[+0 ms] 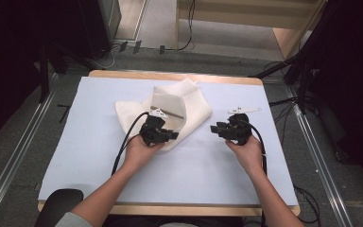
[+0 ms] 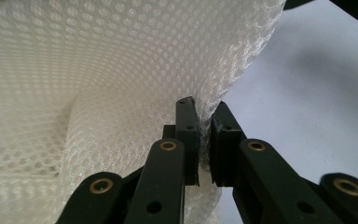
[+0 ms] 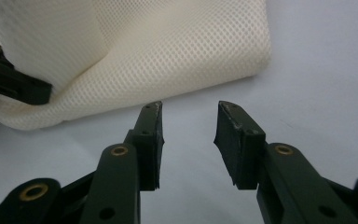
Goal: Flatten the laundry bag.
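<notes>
Mesh cloth (image 1: 179, 106) sits mid-table, slightly far of centre, on pale blue cover (image 1: 75, 142); cream, partly folded, one flap lifted. We have left gripper (image 1: 166, 134) at cloth's near edge, jaws clamped together on that mesh edge (image 2: 223, 93); cloth rises up and left from pinch. Right gripper (image 1: 217, 128) sits right of cloth, just off it, over bare cover; jaws apart, nothing between them, cloth beyond tips (image 3: 168, 51). Wooden table rim (image 1: 170, 75) shows at far edge.
</notes>
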### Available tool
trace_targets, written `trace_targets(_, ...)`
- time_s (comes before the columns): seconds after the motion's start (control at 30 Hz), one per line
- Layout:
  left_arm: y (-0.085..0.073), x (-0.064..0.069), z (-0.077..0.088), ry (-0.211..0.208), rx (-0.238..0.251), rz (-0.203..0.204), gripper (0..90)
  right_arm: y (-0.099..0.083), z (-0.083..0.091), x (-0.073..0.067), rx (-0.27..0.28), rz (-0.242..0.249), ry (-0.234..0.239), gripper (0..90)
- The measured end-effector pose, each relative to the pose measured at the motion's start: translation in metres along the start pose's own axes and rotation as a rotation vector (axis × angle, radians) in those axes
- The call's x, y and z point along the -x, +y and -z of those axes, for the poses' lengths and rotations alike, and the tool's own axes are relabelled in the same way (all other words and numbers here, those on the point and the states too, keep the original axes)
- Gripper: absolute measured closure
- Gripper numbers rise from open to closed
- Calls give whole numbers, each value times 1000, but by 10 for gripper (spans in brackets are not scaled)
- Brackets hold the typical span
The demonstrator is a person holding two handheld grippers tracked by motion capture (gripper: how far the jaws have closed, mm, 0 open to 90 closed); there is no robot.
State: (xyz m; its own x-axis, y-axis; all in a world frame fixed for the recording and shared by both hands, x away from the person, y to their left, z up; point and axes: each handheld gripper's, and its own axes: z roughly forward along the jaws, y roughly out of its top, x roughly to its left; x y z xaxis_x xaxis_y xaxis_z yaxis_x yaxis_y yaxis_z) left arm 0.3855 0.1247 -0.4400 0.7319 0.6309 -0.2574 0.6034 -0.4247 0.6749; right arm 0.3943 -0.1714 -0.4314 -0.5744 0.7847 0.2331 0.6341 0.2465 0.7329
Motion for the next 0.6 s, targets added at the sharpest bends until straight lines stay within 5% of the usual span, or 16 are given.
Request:
trace_targets(0.3, -7, 1, -13, 2, 3, 12, 852, 4, 2, -14, 20, 43, 19, 609)
trace_targets(0.6, -11, 3, -15, 11, 12, 4, 851, 20, 3, -36, 71, 88, 90, 526)
